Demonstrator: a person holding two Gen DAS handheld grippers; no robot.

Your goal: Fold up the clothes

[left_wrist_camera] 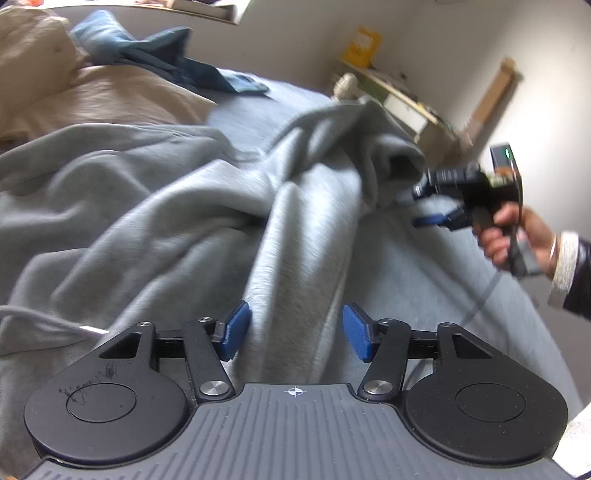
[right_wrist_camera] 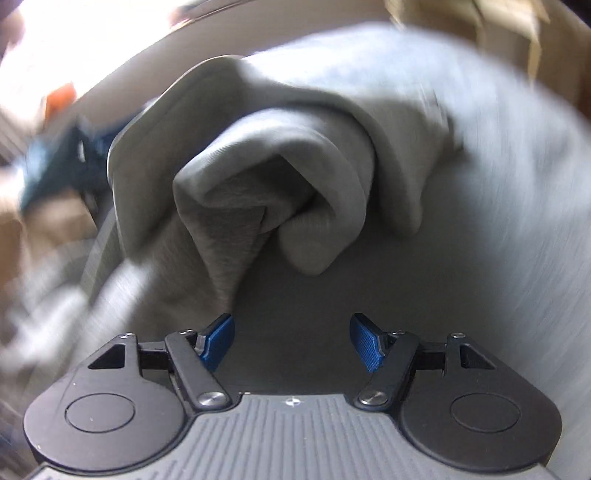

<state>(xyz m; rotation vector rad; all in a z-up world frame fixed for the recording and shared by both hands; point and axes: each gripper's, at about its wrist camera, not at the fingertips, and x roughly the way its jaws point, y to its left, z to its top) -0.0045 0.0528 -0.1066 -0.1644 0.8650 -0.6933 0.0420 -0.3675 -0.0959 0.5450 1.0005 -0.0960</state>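
Observation:
A grey sweatshirt (left_wrist_camera: pixel 155 206) lies rumpled across the bed. One long ridge of it runs toward me between the blue pads (left_wrist_camera: pixel 236 330) of my left gripper (left_wrist_camera: pixel 297 332). The jaws stand apart, the right pad clear of the cloth, so nothing is clamped. A hand holds my right gripper (left_wrist_camera: pixel 412 208) at the right, beside a raised bunch of the sweatshirt (left_wrist_camera: pixel 391 155). In the right wrist view, blurred by motion, that bunched fold (right_wrist_camera: pixel 280 192) hangs just ahead of the right gripper (right_wrist_camera: pixel 291 339). It is open, with only flat grey cloth showing between its pads.
A beige cloth (left_wrist_camera: pixel 74 96) and a dark blue garment (left_wrist_camera: pixel 166 55) lie at the far left of the bed (left_wrist_camera: pixel 258 99). A cluttered shelf (left_wrist_camera: pixel 399 92) stands by the wall behind. A white cable (left_wrist_camera: pixel 44 321) crosses the sweatshirt at left. Cardboard (right_wrist_camera: pixel 480 22) shows at top right.

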